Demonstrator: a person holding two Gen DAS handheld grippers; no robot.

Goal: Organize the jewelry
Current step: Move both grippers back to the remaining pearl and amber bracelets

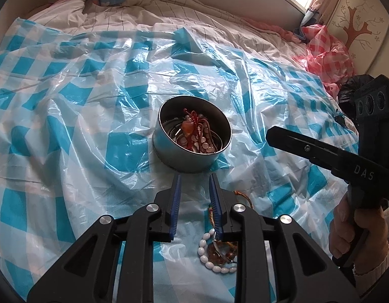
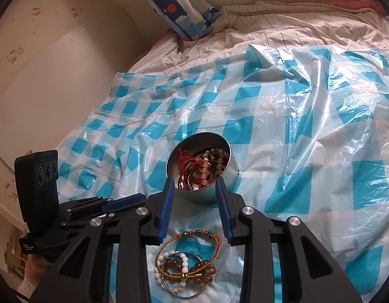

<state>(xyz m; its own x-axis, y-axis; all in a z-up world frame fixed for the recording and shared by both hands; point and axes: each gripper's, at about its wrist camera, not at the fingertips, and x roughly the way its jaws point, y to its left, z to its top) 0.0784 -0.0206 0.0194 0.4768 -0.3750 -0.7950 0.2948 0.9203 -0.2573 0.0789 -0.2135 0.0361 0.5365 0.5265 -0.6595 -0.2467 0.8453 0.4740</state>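
Two grippers hang with jaws apart and empty: the left gripper (image 1: 194, 176) near the round tin (image 1: 191, 136), the right gripper (image 2: 194, 181) above loose bracelets (image 2: 186, 270) on the checked plastic sheet (image 2: 295, 126). Lower the right one, pinch one strand only, and lift slowly so tangled loops fall free.

You are looking at a plastic sheet (image 2: 282, 131) checked in turquoise and translucent white, spread over a cream bedcover (image 2: 282, 22) with thin dark stripes. Your silver tin (image 1: 191, 136) holds red cords and pale pink beads. Your grippers are black with blue pads (image 2: 165, 207). Beside the tin lie a white bead bracelet (image 2: 169, 275), amber-brown beads (image 2: 202, 272) and a gold cord (image 2: 191, 237) banded red and green. A red-and-white checked bag (image 1: 323, 50) sits farther off.
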